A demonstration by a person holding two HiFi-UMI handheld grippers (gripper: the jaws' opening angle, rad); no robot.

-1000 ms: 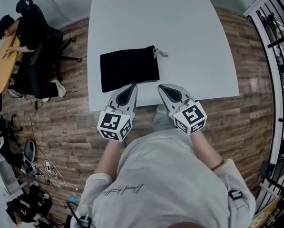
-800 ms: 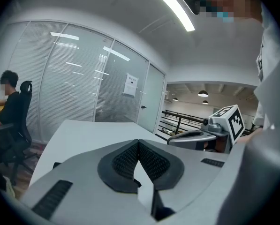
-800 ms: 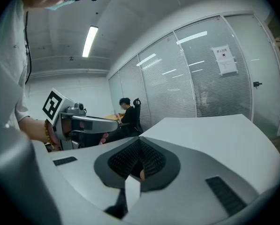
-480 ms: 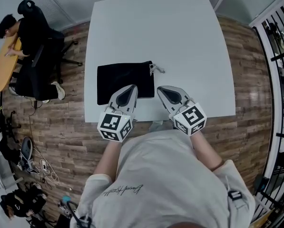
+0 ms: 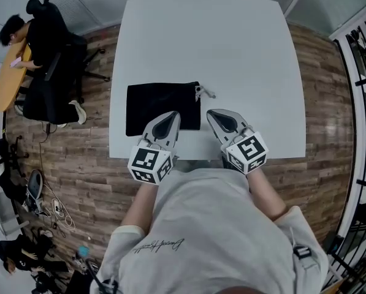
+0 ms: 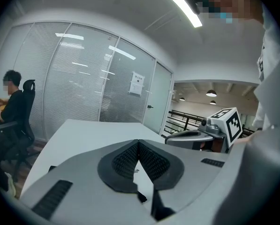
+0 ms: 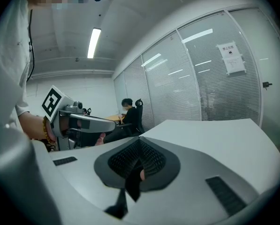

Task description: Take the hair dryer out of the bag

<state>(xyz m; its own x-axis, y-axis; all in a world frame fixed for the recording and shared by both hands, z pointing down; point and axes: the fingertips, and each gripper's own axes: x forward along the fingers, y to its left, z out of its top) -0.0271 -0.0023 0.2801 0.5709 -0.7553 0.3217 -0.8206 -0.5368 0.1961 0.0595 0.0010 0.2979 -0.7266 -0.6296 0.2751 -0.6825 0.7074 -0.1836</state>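
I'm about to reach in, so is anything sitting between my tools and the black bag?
Nothing visible. The black bag lies flat on the white table, directly ahead of the left tool, whose tip is at its near edge. The right tool is off its corner, near the drawstring. Both tools are shut.

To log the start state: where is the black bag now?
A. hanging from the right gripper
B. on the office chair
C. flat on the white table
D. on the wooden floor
C: the head view shows the black bag lying flat on the white table.
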